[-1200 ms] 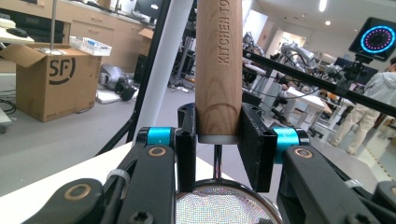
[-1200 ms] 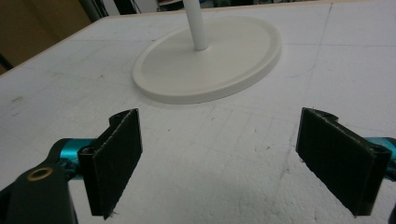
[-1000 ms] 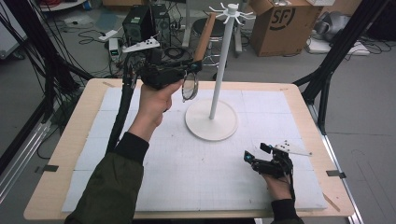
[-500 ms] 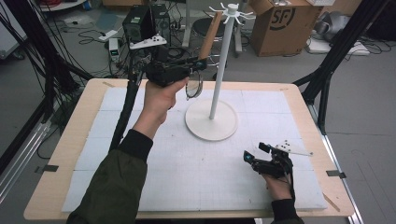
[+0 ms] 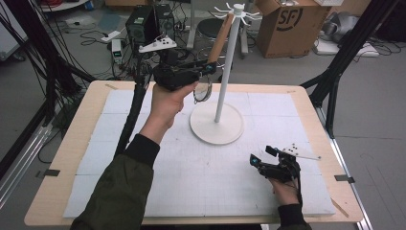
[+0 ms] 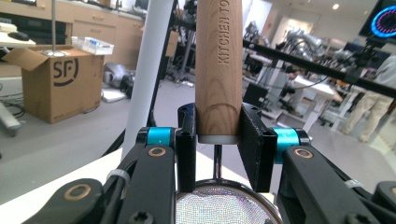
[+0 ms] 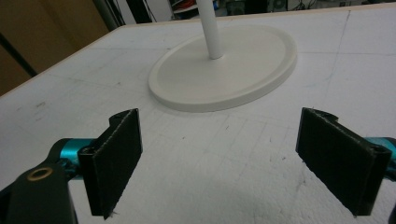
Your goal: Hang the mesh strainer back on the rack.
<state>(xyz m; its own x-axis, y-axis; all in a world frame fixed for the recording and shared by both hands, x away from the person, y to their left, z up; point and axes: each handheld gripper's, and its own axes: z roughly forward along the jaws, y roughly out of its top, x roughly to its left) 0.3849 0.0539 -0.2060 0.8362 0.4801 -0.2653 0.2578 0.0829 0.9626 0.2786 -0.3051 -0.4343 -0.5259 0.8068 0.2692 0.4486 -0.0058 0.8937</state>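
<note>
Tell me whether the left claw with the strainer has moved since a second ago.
Yes. The left claw, shut on the strainer, has crept right toward the white stand's pole, handle top nearing the hooks.

**Table and what rests on it**

Light wooden table [image 5: 62, 158], rounded corners, bare wood showing as a border on all sides. Covered almost edge to edge by a white foam mat [image 5: 191, 177], faintly gridded and scuffed with small dark marks. On the mat, toward the far middle, a round white stand base [image 5: 210, 132] with a slim white pole [image 5: 225, 72] rising upright from its centre. Near the right front edge, resting on the mat, the right gripper [image 5: 261, 155], jaws spread wide with nothing between them.
</note>
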